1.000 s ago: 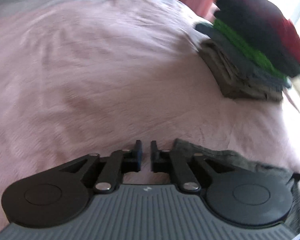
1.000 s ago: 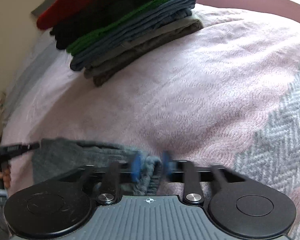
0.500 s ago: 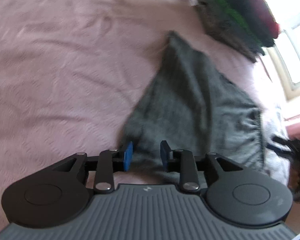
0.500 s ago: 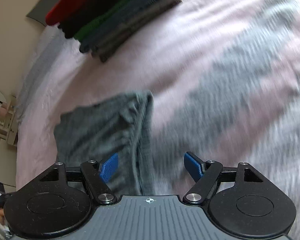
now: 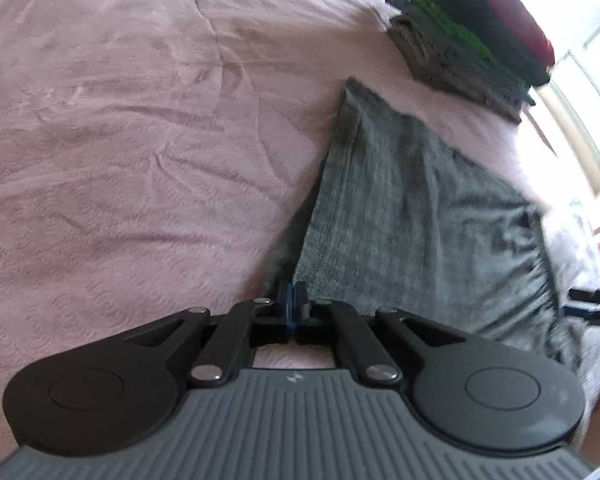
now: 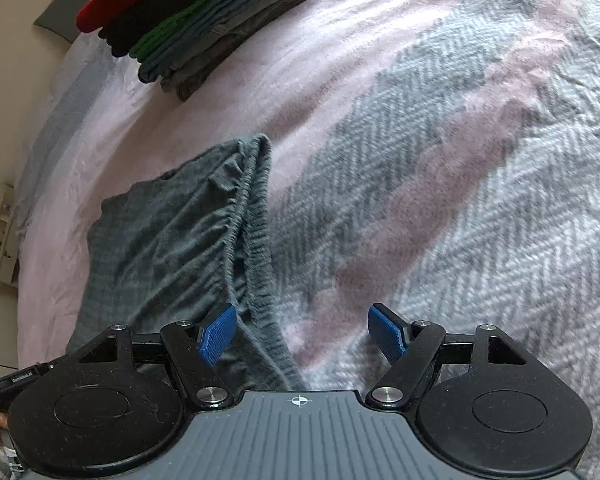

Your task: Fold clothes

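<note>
1. A grey garment (image 5: 412,216) lies spread on the pink bedspread (image 5: 140,140), near the middle of the bed, its ribbed waistband (image 6: 256,240) along the right edge. A stack of folded clothes (image 5: 472,32) sits at the far side, apart from it.

2. The left gripper (image 5: 294,304) has its fingers pressed together at the garment's near left corner. A dark sliver of cloth seems to be pinched there, though blur makes that a judgement rather than a certainty.

3. The right gripper (image 6: 300,334) hangs with its fingers spread wide above the waistband, gripping nothing.

4. The step in hand looks like fixing two corners for a fold. To do it well, the right fingers should close on the full thickness of the waistband, not one layer, so the ribbing does not slip out. Both holds should then travel together and level, keeping the cloth taut enough that the crease runs straight and the wrinkles beside the waistband do not get folded in.

5. The left view alone shows the garment's long left edge, its far corner and a window (image 5: 592,92). The right view alone shows the gathered waistband up close and a grey herringbone blanket (image 6: 480,220) under it to the right.
</note>
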`<state>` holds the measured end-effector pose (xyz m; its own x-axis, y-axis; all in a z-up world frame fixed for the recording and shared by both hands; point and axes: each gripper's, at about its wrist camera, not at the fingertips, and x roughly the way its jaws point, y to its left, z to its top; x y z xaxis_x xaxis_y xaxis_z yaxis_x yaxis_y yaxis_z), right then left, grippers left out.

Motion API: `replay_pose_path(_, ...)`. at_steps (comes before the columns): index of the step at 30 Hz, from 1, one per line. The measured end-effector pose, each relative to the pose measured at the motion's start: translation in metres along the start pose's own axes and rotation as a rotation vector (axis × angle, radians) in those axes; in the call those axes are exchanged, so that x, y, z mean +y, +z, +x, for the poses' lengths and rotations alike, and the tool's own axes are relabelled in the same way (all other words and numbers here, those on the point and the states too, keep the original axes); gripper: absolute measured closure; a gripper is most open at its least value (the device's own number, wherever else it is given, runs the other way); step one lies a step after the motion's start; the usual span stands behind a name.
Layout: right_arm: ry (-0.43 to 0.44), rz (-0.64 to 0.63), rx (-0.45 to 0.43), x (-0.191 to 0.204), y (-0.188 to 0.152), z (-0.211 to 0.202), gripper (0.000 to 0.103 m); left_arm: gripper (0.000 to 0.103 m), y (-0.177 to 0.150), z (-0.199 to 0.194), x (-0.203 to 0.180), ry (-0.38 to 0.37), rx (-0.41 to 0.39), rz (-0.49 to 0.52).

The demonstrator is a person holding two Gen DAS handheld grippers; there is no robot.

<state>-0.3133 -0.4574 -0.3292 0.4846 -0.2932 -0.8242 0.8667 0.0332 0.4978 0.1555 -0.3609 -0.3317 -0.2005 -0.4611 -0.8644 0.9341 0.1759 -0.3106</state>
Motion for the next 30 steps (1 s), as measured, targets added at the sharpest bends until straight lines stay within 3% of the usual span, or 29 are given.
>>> replay_pose_path(5, -0.008, -0.03, 0.012, 0.003, -0.005, -0.006, 0.027, 0.099, -0.006, 0.006, -0.001, 0.044, -0.027, -0.04)
replay_pose_path(7, -0.015, -0.052, 0.02, 0.004, -0.008, -0.01, 0.027, 0.099, -0.01, 0.003, 0.002, 0.1, -0.041, -0.066)
replay_pose_path(10, -0.033, -0.067, 0.037, 0.001, -0.014, -0.022, 0.027, 0.1, -0.02, -0.013, 0.006, 0.208, -0.05, -0.108)
replay_pose_path(12, -0.018, -0.064, 0.046, -0.003, -0.018, -0.033, 0.027, 0.097, -0.035, -0.037, 0.011, 0.2, -0.068, -0.188)
replay_pose_path(16, 0.033, -0.034, 0.092, -0.015, -0.028, -0.056, 0.027, 0.083, -0.098, -0.086, 0.007, 0.144, -0.084, -0.414)
replay_pose_path(24, 0.181, 0.077, 0.216, -0.041, -0.048, -0.07, 0.027, 0.065, -0.212, -0.114, -0.045, 0.087, -0.107, -0.754)
replay_pose_path(30, 0.221, 0.142, 0.228, -0.052, -0.049, -0.048, 0.028, 0.065, -0.298, -0.135, -0.084, 0.041, -0.125, -1.01)
